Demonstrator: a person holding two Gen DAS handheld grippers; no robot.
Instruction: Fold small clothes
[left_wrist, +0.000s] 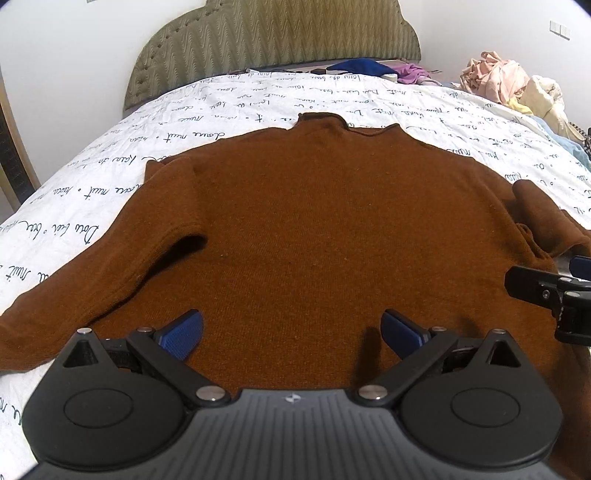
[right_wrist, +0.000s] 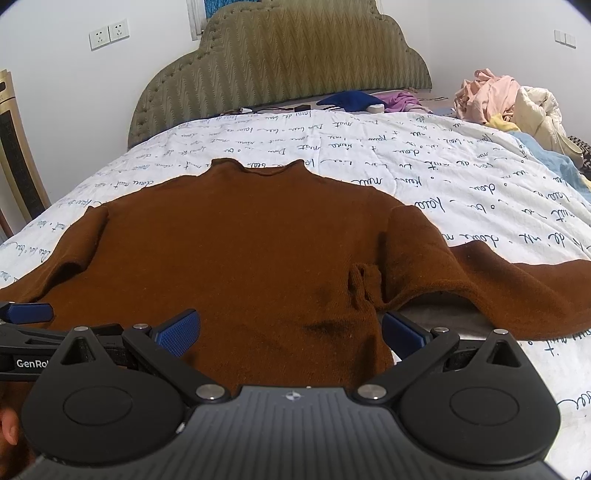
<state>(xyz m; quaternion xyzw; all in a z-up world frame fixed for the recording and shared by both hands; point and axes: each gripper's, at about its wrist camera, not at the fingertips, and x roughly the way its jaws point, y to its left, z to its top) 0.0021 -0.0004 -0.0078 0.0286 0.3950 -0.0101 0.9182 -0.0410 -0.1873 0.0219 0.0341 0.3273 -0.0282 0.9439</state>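
A wide bed is filling both views, its white quilt printed with looping dark script and its padded headboard rising against the far wall. Spread flat across the middle of that quilt is lying the brown sweater, collar pointing toward the headboard, hem toward the person, sleeves trailing out to either side. A heap of loose laundry is sitting well apart at the far right corner of the bed.

The knit is looking thick and soft, so it is likely draping limply and sagging wherever it is lifted, yet gripping well rather than slipping. The sensible holds are looking like the hem corners or a shoulder seam, pinching both layers together. A small bunched fold is sitting near the right armpit and may need smoothing first.

The left gripper is hovering over the lower body of the sweater with its blue pads spread wide, holding nothing. The right gripper is hanging over the hem's right side, likewise gaping wide and empty
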